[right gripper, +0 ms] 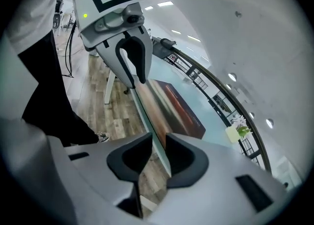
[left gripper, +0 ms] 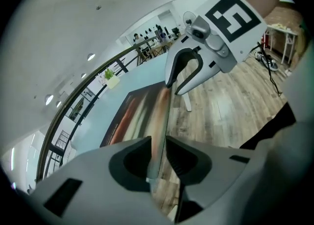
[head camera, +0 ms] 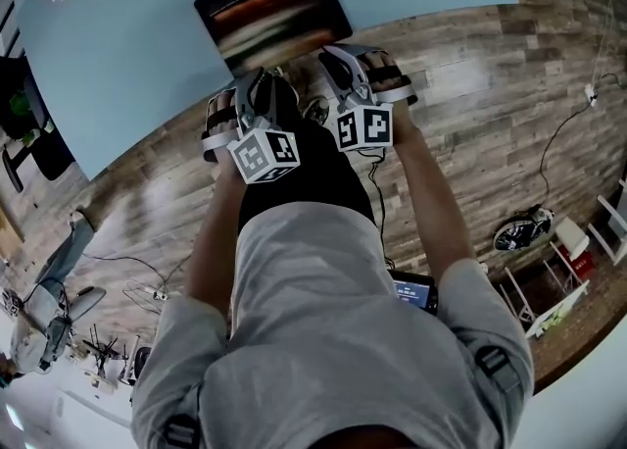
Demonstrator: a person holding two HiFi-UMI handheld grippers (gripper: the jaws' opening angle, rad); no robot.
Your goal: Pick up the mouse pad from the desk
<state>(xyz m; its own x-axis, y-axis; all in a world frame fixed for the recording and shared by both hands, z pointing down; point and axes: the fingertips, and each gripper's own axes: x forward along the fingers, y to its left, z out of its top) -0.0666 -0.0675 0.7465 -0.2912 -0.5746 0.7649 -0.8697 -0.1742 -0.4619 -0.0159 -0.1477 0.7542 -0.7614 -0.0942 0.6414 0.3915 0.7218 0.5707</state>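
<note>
Jaws apart on left gripper [left gripper: 158, 145] and right gripper [right gripper: 159, 143], straddling near edge of mouse pad [head camera: 272, 11]; closing could pinch desk [head camera: 127, 35] too.

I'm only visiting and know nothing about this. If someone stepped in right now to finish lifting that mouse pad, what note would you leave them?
Left gripper: open, with the near edge of the mouse pad between its jaws, apparently not clamped.
Right gripper: open, astride the same edge further along.
Mouse pad: lying flat on the pale blue desk, at its near edge.
Done: both grippers are lined up on the pad's edge.
Left: close both grippers, then lift the pad clear of the desk.
</note>
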